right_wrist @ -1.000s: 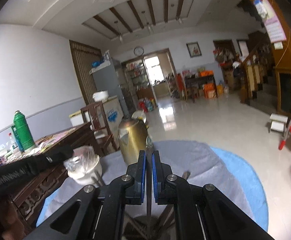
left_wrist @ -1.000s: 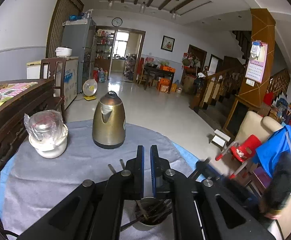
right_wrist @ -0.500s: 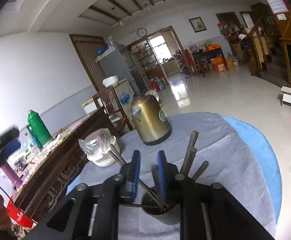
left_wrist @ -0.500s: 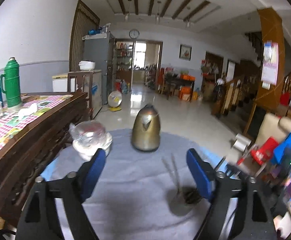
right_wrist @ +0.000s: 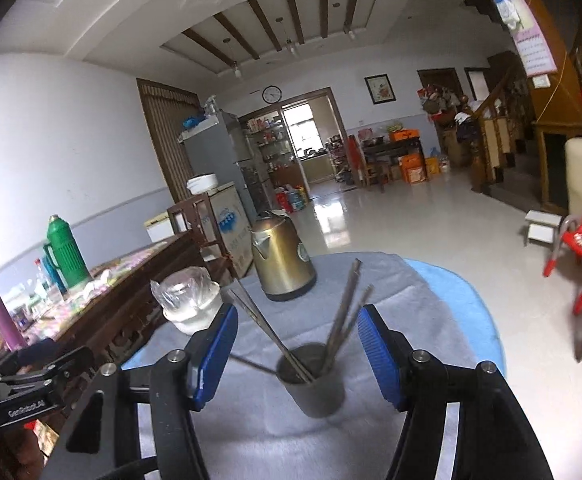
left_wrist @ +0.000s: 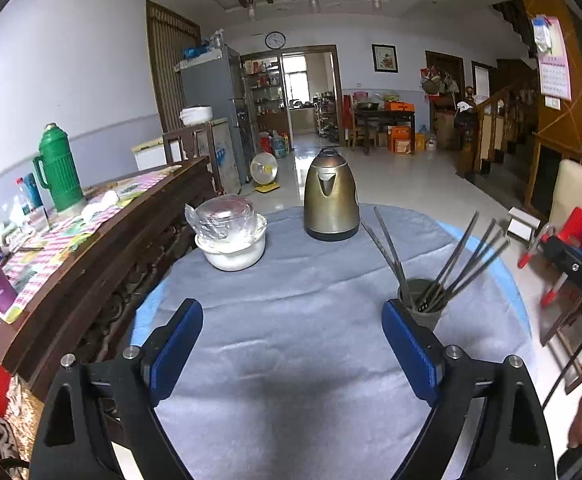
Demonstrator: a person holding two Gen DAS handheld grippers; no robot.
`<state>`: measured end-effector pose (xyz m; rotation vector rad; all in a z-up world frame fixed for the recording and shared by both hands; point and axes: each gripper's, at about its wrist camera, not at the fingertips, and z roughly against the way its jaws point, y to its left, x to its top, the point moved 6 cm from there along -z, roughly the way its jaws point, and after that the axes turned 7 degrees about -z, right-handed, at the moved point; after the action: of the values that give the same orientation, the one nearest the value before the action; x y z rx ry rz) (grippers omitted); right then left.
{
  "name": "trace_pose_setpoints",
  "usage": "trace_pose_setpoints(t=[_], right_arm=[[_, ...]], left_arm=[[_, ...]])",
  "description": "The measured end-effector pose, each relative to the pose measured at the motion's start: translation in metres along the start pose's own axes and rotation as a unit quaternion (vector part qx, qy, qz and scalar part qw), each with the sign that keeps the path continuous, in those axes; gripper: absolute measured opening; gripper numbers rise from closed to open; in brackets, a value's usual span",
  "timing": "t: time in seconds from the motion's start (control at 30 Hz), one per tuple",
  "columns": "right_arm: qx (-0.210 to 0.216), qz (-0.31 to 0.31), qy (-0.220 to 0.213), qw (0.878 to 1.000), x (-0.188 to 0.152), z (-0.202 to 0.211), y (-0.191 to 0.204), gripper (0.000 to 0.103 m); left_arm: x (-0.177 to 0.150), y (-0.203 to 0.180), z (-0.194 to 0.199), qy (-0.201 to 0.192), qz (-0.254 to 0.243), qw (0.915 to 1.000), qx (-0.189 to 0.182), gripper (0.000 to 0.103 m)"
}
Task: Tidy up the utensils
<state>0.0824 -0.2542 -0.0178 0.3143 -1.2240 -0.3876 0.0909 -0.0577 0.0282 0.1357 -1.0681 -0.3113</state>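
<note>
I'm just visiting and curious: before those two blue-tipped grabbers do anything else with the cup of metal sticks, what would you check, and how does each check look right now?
1. Left gripper open and holding nothing: ok.
2. Right gripper open and holding nothing: ok.
3. Utensil cup upright on the grey cloth: ok.
4. Utensils standing inside the cup, handles fanned out: ok; none seen loose on the cloth.
5. Kettle and the white bowl wrapped in plastic stand apart from the cup: ok.
6. Whether any utensil lies outside both views: cannot tell.
</note>
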Motion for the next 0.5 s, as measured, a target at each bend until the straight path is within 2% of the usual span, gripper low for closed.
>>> trace_pose_setpoints(t=[0.23, 0.5], right_arm=[[-0.015, 0.012, 0.005, 1.0, -0.019, 0.039, 0.001, 0.067], [-0.032, 0.029, 0.026, 0.999, -0.041, 0.073, 0.011, 0.067]], left_arm=[[-0.008, -0.009, 0.028, -0.018, -0.03, 0.9991, 0.025, 0.092], [-0.018, -0.006, 0.065, -0.04, -0.031, 0.9982, 0.033, 0.092]])
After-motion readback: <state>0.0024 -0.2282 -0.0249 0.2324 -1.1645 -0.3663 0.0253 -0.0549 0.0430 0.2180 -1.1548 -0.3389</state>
